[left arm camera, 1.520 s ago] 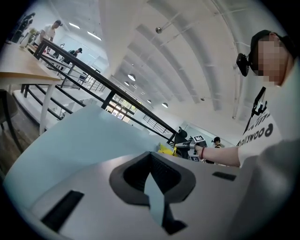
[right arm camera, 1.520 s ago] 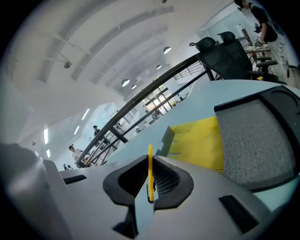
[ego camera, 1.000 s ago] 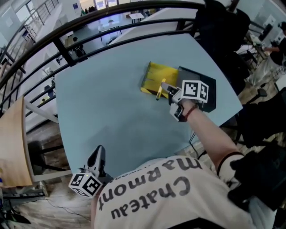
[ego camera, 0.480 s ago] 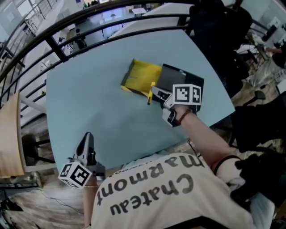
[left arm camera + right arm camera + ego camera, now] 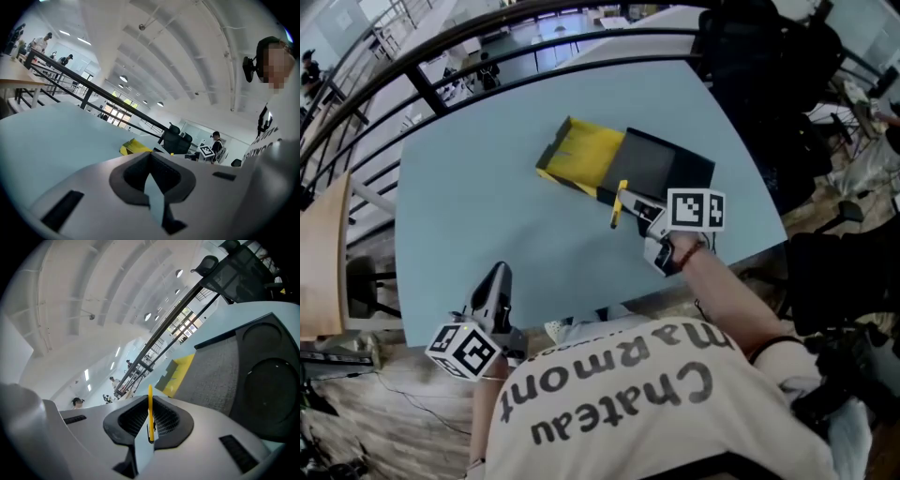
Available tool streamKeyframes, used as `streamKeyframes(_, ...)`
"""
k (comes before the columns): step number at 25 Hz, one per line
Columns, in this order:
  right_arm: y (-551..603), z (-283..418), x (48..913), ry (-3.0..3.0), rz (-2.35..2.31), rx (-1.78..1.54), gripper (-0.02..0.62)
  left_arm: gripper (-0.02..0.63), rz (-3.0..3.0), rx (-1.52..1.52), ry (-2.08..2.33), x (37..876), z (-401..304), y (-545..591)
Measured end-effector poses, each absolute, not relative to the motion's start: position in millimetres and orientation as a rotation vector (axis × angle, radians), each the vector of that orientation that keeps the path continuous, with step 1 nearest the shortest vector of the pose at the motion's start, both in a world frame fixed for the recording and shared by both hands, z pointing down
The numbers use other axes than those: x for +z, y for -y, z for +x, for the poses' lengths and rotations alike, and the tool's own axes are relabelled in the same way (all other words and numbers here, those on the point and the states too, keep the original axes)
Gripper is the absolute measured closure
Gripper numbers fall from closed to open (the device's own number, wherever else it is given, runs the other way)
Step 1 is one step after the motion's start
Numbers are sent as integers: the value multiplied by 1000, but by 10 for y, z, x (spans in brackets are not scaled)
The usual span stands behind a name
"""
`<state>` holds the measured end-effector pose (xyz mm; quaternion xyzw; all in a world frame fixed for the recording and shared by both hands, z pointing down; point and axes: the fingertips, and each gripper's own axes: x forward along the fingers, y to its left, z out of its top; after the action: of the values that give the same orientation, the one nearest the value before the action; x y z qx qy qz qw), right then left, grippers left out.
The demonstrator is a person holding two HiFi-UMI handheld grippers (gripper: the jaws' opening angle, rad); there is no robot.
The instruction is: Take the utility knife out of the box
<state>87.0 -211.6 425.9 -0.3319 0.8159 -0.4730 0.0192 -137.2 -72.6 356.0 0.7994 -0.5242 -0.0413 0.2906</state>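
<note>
Right gripper point(image 5: 634, 202) was pinching the utility knife point(image 5: 618, 208). In the right gripper view, its thin yellow body point(image 5: 150, 411) stood on edge between the pressed jaws. We held the knife outside the box point(image 5: 661, 169), just at its near edge over the table point(image 5: 478, 206). The yellow tray point(image 5: 581, 155) stuck out of the black sleeve. Left gripper point(image 5: 499, 281) sat by the table's near edge with its jaws together and nothing between them.
</note>
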Motion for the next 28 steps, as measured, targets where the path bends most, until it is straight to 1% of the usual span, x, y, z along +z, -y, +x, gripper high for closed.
streamKeyframes(6, 1935, 1169, 4381, -2534, -992, -1497, 543, 604, 2118, -141, 1434, 3646, -986, 487)
streamKeyframes(15, 1594, 1416, 4391, -2571, -886, -1523, 543, 604, 2095, -141, 1467, 3747, -499, 89)
streamKeyframes(28, 1180, 1594, 4540, -2480, -826, -1601, 543, 604, 2047, -79, 1487, 3818, -327, -405)
